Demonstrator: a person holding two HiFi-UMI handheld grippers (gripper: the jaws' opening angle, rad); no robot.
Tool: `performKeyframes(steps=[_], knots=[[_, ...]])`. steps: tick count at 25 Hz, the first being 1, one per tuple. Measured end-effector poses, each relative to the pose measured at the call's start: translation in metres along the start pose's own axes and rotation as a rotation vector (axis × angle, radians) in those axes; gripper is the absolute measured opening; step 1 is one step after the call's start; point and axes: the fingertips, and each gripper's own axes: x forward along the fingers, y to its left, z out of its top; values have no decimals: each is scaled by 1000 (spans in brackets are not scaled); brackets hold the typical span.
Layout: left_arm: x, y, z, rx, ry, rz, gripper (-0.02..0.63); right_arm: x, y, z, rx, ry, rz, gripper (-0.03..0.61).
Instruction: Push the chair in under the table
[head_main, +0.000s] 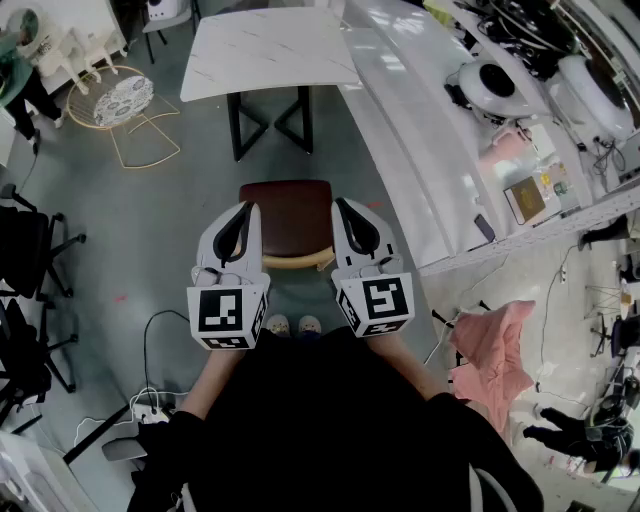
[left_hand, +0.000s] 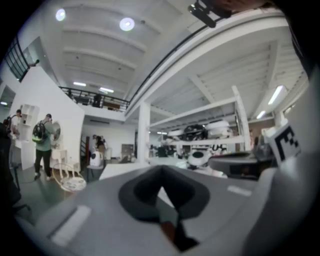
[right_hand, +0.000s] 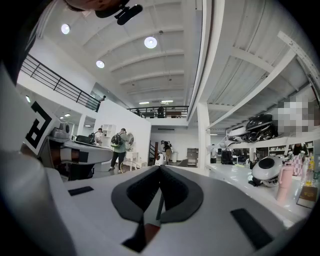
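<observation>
The chair (head_main: 291, 215) has a dark brown seat and a pale wooden backrest (head_main: 296, 261); it stands just in front of me, pulled out from the white marble-topped table (head_main: 270, 52) with black legs. My left gripper (head_main: 247, 207) is held level over the chair's left side, its jaws shut with nothing between them. My right gripper (head_main: 340, 203) is held the same way over the right side, also shut and empty. Both hover near the backrest; whether they touch it I cannot tell. Along the left gripper (left_hand: 161, 170) and the right gripper (right_hand: 160, 167) the closed jaws point toward the table.
A long white counter (head_main: 420, 150) with equipment runs along the right. A round wire chair (head_main: 115, 100) stands at the far left, black office chairs (head_main: 30, 250) at the left edge. Cables and a power strip (head_main: 150, 410) lie on the floor; a pink cloth (head_main: 490, 350) hangs at the right.
</observation>
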Motion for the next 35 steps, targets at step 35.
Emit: performKeyframes(steps=[35], knots=[[59, 33, -40, -30, 11, -86, 8, 58, -19, -38, 24, 35, -37, 21]])
